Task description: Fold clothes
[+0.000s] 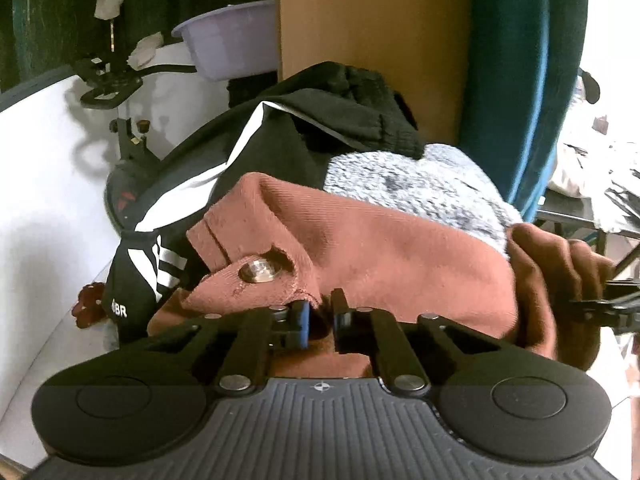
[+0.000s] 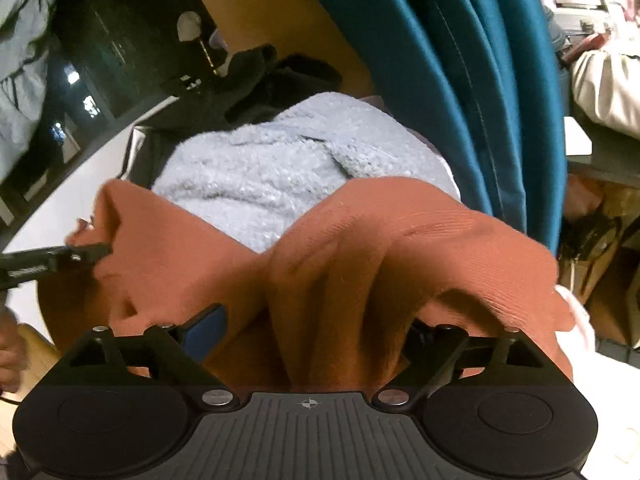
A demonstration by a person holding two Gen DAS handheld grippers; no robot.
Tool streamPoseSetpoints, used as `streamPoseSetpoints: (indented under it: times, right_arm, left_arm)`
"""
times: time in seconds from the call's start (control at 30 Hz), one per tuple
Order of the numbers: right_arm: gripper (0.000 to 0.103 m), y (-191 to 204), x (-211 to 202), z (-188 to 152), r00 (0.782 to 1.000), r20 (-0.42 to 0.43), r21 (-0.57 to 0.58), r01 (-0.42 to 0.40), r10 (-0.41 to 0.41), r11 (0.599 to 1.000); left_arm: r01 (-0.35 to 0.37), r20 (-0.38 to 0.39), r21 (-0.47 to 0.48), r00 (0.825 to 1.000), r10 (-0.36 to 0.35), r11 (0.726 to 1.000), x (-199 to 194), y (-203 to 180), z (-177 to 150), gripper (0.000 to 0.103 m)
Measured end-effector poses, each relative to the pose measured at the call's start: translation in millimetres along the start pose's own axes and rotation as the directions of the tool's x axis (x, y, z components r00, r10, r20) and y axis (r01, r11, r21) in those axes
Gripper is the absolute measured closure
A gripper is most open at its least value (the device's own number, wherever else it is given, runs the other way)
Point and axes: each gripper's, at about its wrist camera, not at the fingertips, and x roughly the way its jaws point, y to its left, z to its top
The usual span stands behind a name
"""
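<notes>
A rust-coloured ribbed garment with a metal button lies bunched at the front of a clothes pile on a white table. My left gripper is shut on the garment's edge just below the button. In the right wrist view the same garment is heaped between the fingers of my right gripper, which stand wide apart and open, with the blue pad showing on the left. Each gripper appears side-on in the other's view, the right gripper and the left gripper.
Behind the rust garment lie a pale blue fleece, a black garment with white stripes and a black knit. A teal curtain, a brown panel, a purple basin and a black stand are further back.
</notes>
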Motion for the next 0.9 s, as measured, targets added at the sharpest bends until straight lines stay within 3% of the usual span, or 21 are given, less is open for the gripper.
streamPoseSetpoints:
  times: [0.07,0.1,0.17,0.23,0.3,0.4,0.47,0.6,0.77,0.9]
  right_arm:
    - [0.022,-8.9,3.3,-1.4,0.999,0.003,0.042,0.039,-0.039,0.998]
    - [0.036,-12.0,6.2,-1.9,0.998,-0.008,0.041,0.066,-0.066,0.997]
    - [0.041,-14.0,12.4,-4.8,0.996,-0.034,-0.018,0.084,-0.085,0.996]
    - [0.069,-8.0,16.6,-6.1,0.995,-0.055,-0.084,0.082,-0.087,0.993]
    - [0.078,4.7,17.1,-4.4,0.992,-0.049,-0.147,0.11,-0.118,0.983]
    - [0.081,22.8,5.1,4.7,0.992,-0.003,-0.18,0.122,-0.125,0.976]
    - [0.082,33.4,-10.0,14.0,0.995,0.05,-0.188,0.094,-0.086,0.978]
    - [0.083,55.5,-33.1,35.9,0.988,0.154,-0.234,0.03,0.007,0.972]
    - [0.083,90.6,-40.5,64.3,0.956,0.25,-0.309,-0.074,0.157,0.948]
    - [0.083,111.2,1.6,67.5,0.97,0.196,-0.417,-0.049,0.143,0.908]
  left_arm:
    - [0.016,0.01,0.017,1.0,-0.016,1.0,-9.0,-2.5,-0.1,0.094]
    - [0.025,0.019,0.029,0.999,-0.026,0.999,-14.0,-4.7,0.5,0.095]
    - [0.054,0.041,0.052,0.998,-0.056,0.997,-24.3,-9.9,1.6,0.096]
    - [0.09,0.055,0.072,0.994,-0.094,0.993,-32.1,-15.4,1.8,0.096]
    - [0.091,0.054,0.075,0.994,-0.095,0.993,-31.7,-17.7,1.8,0.096]
    - [0.06,0.038,0.063,0.997,-0.062,0.996,-23.9,-17.6,1.6,0.096]
    - [0.049,0.037,0.024,0.998,-0.05,0.999,-20.7,-12.3,4.0,0.096]
    - [0.046,0.114,-0.049,0.993,-0.041,0.998,-33.8,2.0,16.9,0.096]
    - [0.08,0.231,-0.103,0.971,-0.055,0.991,-56.9,10.3,38.1,0.096]
    - [0.093,0.243,-0.106,0.968,-0.065,0.99,-45.3,11.7,44.7,0.096]
